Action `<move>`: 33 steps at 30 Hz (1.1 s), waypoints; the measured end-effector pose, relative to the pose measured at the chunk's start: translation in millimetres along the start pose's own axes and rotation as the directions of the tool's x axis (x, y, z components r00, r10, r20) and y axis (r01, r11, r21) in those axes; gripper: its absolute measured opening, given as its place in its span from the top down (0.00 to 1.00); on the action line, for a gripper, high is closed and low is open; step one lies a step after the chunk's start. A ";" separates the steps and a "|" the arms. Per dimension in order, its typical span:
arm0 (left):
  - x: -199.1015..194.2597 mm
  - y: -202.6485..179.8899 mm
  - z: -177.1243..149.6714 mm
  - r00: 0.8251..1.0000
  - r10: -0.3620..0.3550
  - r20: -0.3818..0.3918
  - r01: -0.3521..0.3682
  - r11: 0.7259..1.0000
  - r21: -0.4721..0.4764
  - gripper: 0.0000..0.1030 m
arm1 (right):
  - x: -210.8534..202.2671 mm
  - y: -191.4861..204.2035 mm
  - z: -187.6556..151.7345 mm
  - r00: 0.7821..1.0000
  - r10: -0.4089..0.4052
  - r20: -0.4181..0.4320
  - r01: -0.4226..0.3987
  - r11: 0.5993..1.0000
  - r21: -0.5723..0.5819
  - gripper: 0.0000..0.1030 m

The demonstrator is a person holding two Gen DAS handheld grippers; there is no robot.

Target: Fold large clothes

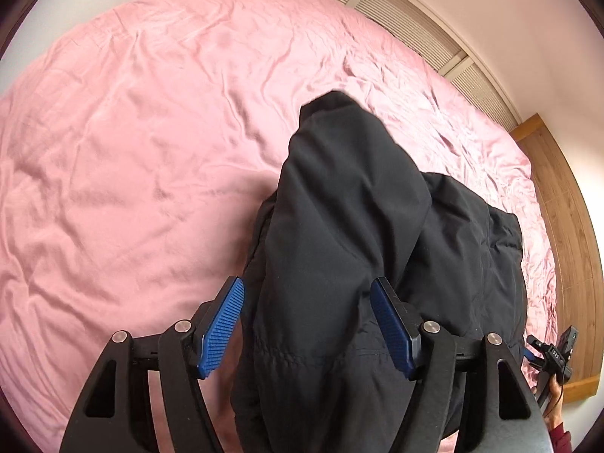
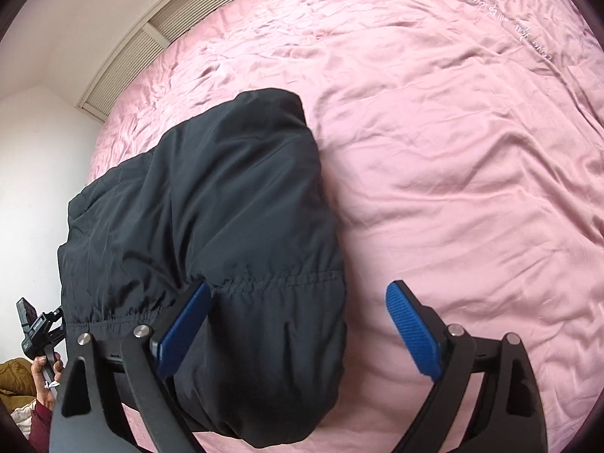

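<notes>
A black padded jacket (image 1: 351, 234) lies bunched on the pink bed sheet (image 1: 132, 132), with one sleeve or folded part running away from me. My left gripper (image 1: 307, 294) is open, its blue pads (image 1: 222, 324) wide apart on either side of the jacket's near fabric, not clamping it. In the right wrist view the jacket (image 2: 211, 219) fills the left half. My right gripper (image 2: 298, 305) is open: its left pad (image 2: 185, 328) rests against the jacket's stitched hem, and its right pad (image 2: 411, 328) is over bare sheet (image 2: 453, 151).
A slatted panel (image 1: 415, 19) and white wall run along the bed's far side. A wooden board (image 1: 566, 226) borders the bed at right. The other hand-held gripper shows at the edge of each view (image 1: 555, 358) (image 2: 37, 332).
</notes>
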State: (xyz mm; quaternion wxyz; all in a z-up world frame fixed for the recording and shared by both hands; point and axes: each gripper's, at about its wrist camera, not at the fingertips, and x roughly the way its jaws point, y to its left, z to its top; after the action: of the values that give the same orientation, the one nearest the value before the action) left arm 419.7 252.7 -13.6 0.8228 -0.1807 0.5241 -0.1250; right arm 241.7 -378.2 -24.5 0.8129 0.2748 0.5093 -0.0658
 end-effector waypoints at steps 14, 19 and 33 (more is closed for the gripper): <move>-42.3 -80.0 -16.0 0.975 0.129 0.183 -0.160 0.973 0.165 0.17 | -44.5 76.5 -53.4 0.979 -0.131 0.154 0.152 0.979 -0.135 0.00; -35.1 -104.4 -44.5 0.966 0.156 0.206 -0.198 0.959 0.203 0.16 | -47.5 97.2 -72.3 0.966 -0.170 0.193 0.206 0.960 -0.188 0.00; -17.6 -146.4 -108.9 0.962 0.214 0.172 -0.252 0.937 0.243 0.12 | -57.7 116.8 -104.1 0.948 -0.205 0.244 0.265 0.931 -0.250 0.00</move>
State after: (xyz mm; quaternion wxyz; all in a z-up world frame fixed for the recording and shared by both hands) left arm 311.1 109.3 21.5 0.8838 -0.0150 0.4605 -0.0814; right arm 177.2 -236.6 35.3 0.8797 0.0855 0.4523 -0.1198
